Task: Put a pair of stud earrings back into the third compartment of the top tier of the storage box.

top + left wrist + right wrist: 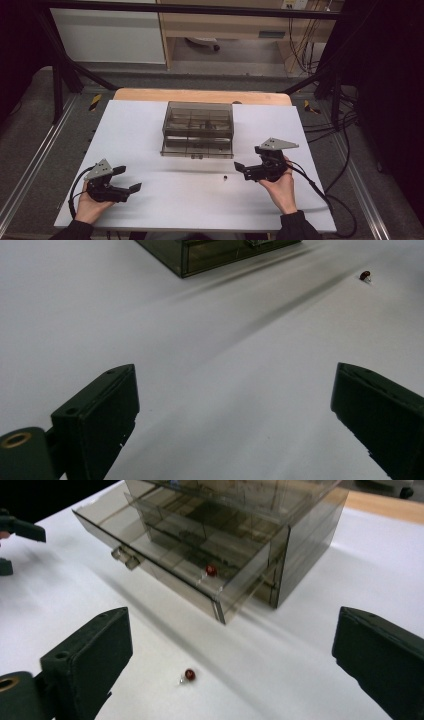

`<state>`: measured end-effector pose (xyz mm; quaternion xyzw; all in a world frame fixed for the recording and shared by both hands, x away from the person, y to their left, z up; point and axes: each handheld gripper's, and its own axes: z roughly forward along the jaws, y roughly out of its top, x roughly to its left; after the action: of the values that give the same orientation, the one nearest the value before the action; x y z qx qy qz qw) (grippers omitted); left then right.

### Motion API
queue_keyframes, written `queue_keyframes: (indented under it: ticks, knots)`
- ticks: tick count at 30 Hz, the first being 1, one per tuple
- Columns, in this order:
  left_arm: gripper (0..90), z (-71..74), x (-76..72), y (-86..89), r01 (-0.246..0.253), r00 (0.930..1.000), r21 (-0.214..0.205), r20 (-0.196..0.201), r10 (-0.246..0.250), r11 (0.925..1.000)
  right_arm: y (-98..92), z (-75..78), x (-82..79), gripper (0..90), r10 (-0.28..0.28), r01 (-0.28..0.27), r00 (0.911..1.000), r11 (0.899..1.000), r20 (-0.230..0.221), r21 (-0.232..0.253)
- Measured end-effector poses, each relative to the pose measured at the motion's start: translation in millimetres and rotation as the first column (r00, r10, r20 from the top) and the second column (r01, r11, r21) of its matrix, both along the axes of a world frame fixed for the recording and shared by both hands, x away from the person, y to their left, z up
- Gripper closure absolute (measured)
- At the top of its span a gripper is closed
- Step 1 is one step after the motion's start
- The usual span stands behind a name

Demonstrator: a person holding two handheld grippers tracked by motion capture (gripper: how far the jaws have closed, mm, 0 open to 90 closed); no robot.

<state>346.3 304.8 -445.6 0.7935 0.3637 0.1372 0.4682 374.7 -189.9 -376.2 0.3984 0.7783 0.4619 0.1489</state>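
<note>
Jaws nearest the lens: right gripper (235,655) spread wide, empty; left gripper (235,415) also wide open, holding nothing.
Red bead on table: a small red bead with a short wire (189,674) lies loose on the white table (150,200), just in front of the right gripper (239,168) and apart from the drawer.
Bead in drawer: another red bead (211,570) sits inside the pulled-out bottom drawer (165,575).
Box: smoky clear drawer box (198,129), bottom drawer open, upper drawers' contents unclear.
Progress: likely partway; one bead stowed, one left to pick up, drawer not yet shut.
Left gripper position: rests near the table's front left (120,180), well apart.
</note>
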Motion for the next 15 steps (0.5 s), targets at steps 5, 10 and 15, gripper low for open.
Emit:
queue_keyframes:
  ticks: [5,10,15]
  knots:
    - [5.5,-0.3,0.0,-0.5,0.001,1.0,0.002,-0.002,-0.001,1.0,-2.9,-15.4,-2.2,2.4,-0.003,0.003,0.9996,1.0,-0.03,-0.002]
    - [5.5,-0.1,0.2,-1.0,0.001,1.0,0.003,-0.002,-0.001,1.0,0.7,-31.1,-1.3,1.8,-0.002,0.0,0.9973,0.999,-0.073,-0.035]
    - [5.5,-0.2,0.4,-1.0,0.002,1.0,0.002,-0.002,-0.002,1.0,9.8,-43.5,0.8,2.1,0.02,-0.024,0.9957,0.998,-0.09,-0.054]
